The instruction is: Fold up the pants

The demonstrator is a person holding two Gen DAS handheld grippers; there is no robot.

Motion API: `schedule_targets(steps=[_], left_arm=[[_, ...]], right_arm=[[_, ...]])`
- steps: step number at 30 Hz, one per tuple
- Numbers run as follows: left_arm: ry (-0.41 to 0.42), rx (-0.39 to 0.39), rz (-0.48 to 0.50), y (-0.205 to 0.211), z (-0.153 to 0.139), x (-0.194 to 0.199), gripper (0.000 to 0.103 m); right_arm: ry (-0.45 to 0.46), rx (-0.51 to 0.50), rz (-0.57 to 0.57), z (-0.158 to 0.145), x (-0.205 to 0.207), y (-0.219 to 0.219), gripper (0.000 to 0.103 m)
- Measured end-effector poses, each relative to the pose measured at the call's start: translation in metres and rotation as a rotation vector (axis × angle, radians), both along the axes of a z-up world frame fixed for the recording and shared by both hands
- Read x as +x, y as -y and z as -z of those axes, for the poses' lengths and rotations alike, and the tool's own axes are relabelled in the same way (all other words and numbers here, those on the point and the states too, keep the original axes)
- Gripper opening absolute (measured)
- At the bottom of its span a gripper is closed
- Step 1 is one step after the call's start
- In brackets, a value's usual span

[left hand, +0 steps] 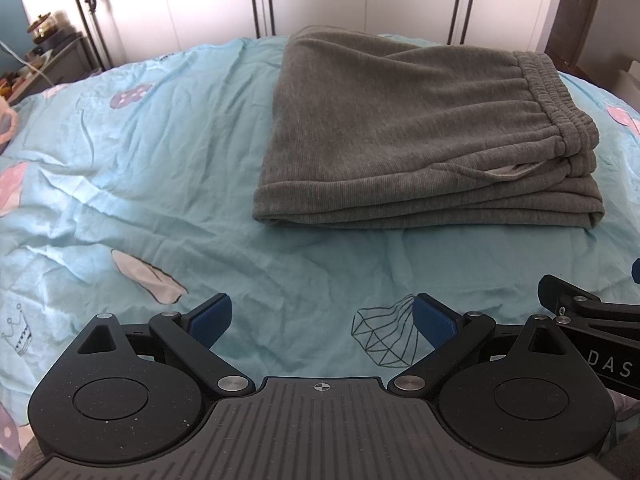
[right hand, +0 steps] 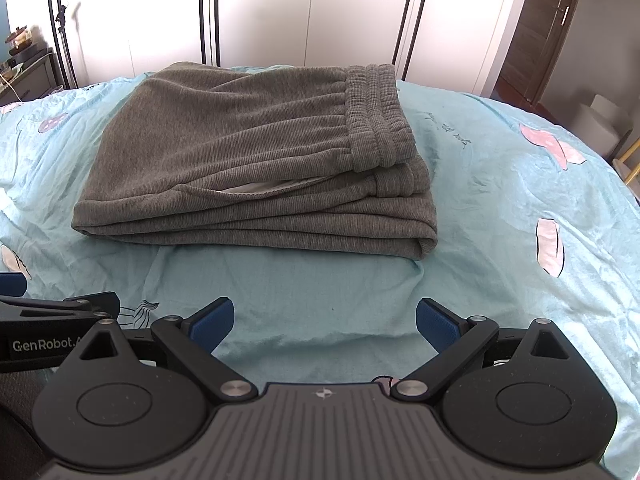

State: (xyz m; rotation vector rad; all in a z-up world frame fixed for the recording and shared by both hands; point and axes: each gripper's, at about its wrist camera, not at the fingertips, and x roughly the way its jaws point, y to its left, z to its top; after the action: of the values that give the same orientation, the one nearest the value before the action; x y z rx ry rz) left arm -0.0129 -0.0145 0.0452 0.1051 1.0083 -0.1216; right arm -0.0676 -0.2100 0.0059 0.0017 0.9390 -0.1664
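Observation:
Grey ribbed pants (left hand: pixel 400 128) lie folded in a thick stack on the light blue bedsheet (left hand: pixel 140 160), with the elastic waistband on top at the right. They also show in the right wrist view (right hand: pixel 248 160). My left gripper (left hand: pixel 322 316) is open and empty, held back from the near edge of the stack. My right gripper (right hand: pixel 325 318) is open and empty too, just as far from the stack. Each gripper's side shows at the edge of the other's view.
The bedsheet (right hand: pixel 500 208) has pink and outline prints and some wrinkles. White wardrobe doors (right hand: pixel 260 12) stand behind the bed. A cluttered side table (left hand: pixel 44 60) is at the far left, a brown door (right hand: pixel 548 28) at the right.

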Motion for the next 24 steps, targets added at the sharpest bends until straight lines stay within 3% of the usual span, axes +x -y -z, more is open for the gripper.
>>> schedule_targets(steps=[24], left_arm=[[-0.005, -0.001, 0.002, 0.0015, 0.0005, 0.0001, 0.1]], right_arm=[[-0.004, -0.017, -0.002, 0.0005, 0.0005, -0.0012, 0.098]])
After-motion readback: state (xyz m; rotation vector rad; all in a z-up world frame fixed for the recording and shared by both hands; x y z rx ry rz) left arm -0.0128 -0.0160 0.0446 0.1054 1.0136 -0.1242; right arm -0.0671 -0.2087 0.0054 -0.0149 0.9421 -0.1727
